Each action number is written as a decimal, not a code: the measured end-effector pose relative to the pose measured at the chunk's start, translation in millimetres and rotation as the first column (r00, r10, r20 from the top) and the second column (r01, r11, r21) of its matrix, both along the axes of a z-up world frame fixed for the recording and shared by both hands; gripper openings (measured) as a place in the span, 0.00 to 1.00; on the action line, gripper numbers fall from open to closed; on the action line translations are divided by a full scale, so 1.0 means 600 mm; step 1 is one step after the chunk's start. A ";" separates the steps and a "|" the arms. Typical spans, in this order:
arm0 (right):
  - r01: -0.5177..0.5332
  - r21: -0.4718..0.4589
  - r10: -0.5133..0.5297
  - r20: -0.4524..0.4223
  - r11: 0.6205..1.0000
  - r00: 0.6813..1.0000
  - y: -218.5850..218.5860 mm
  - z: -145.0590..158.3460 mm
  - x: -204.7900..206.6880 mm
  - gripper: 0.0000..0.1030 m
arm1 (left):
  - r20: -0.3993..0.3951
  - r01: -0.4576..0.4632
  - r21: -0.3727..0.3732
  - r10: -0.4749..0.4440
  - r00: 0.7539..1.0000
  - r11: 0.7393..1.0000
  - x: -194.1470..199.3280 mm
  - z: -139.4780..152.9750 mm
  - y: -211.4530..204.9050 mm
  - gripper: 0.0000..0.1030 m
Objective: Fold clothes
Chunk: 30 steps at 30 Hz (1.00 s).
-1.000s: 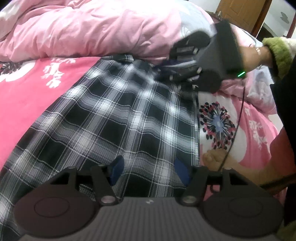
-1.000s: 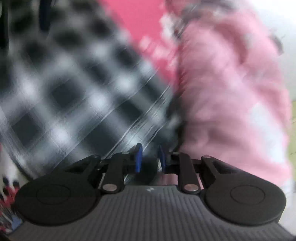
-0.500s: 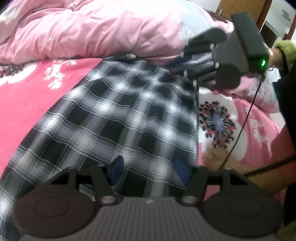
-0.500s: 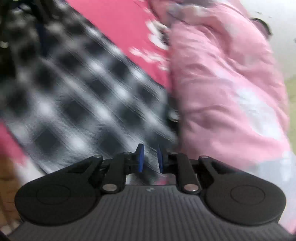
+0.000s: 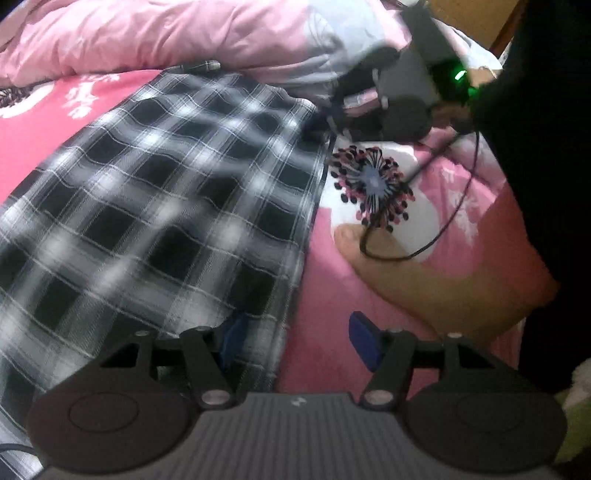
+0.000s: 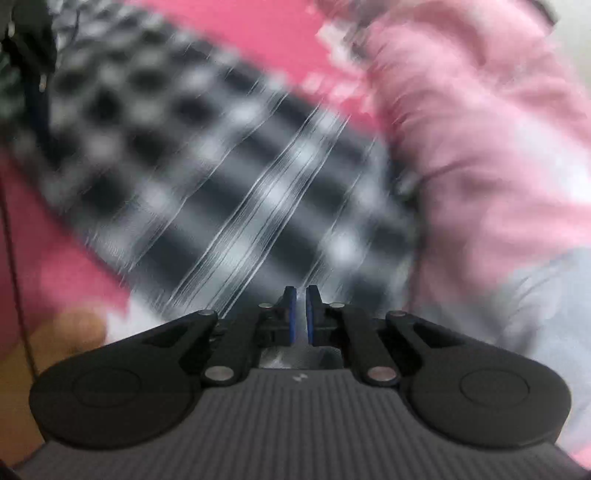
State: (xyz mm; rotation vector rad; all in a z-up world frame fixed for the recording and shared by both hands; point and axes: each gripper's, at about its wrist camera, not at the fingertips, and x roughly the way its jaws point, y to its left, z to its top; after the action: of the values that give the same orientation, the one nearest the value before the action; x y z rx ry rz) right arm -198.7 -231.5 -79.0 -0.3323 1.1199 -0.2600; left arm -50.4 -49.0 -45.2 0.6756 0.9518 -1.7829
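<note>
A black-and-white plaid garment (image 5: 166,192) lies spread flat on the pink bedsheet (image 5: 29,140). My left gripper (image 5: 295,339) is open at the garment's near right edge, its left pad over the plaid and its right pad over bare sheet. At the garment's far right corner, my right gripper (image 5: 330,122) has its jaws closing. In the blurred right wrist view the right gripper (image 6: 299,314) shows blue pads almost touching, and the plaid garment (image 6: 221,184) runs right up into them, so the corner looks pinched.
A bunched pink duvet (image 5: 166,33) borders the garment's far side and fills the right of the right wrist view (image 6: 480,129). A bare part of the person (image 5: 424,273) rests on the sheet to the right, with a black cable (image 5: 454,210) looping over it.
My left gripper has slid from the garment's middle to its right edge, still open. The right gripper's pads have drawn together and it has shifted right at the far corner.
</note>
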 end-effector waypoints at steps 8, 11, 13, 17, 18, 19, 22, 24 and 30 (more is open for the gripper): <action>0.193 0.074 -0.192 -0.019 0.978 0.981 -0.018 0.021 -0.028 0.03 | -0.002 -0.027 0.007 0.027 1.000 1.000 -0.024 -0.002 0.026 0.61; 0.097 0.150 -0.122 0.167 0.984 0.978 0.004 0.050 0.011 0.06 | -0.019 -0.061 0.023 0.062 0.998 0.998 -0.019 -0.004 0.022 0.61; 0.034 0.175 -0.062 0.159 0.984 0.985 0.022 0.024 0.026 0.07 | -0.036 -0.102 0.034 0.103 0.994 0.994 -0.016 -0.004 0.019 0.61; -0.013 0.158 0.016 -0.018 0.987 1.000 0.037 -0.026 0.002 0.08 | -0.077 -0.169 0.056 0.173 0.982 0.984 -0.010 0.011 0.041 0.60; -0.013 0.162 0.018 -0.028 0.987 0.999 0.037 -0.017 -0.012 0.08 | -0.079 -0.184 0.056 0.188 0.979 0.981 -0.008 0.019 0.051 0.60; -0.008 0.169 0.016 -0.044 0.986 0.999 0.035 -0.008 -0.021 0.08 | -0.077 -0.201 0.052 0.204 0.976 0.978 -0.005 0.028 0.062 0.60; -0.030 0.160 0.033 -0.015 0.987 0.999 0.024 0.024 -0.004 0.09 | -0.032 -0.274 0.023 0.275 0.961 0.961 0.015 0.058 0.100 0.61; -0.072 0.140 0.068 0.028 0.988 0.997 0.028 0.048 0.015 0.09 | 0.019 -0.394 0.021 0.394 0.919 0.919 0.047 0.068 0.128 0.61; -0.265 0.156 0.247 0.124 0.952 0.961 0.003 0.099 0.146 0.10 | 0.235 -0.721 0.117 0.686 0.689 0.683 0.124 0.056 0.214 0.56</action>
State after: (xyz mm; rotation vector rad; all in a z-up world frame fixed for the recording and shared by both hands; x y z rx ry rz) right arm -111.0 -229.5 -19.8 -0.3043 0.9774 0.0496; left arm 24.0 79.6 -11.7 0.4733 1.0913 -0.9226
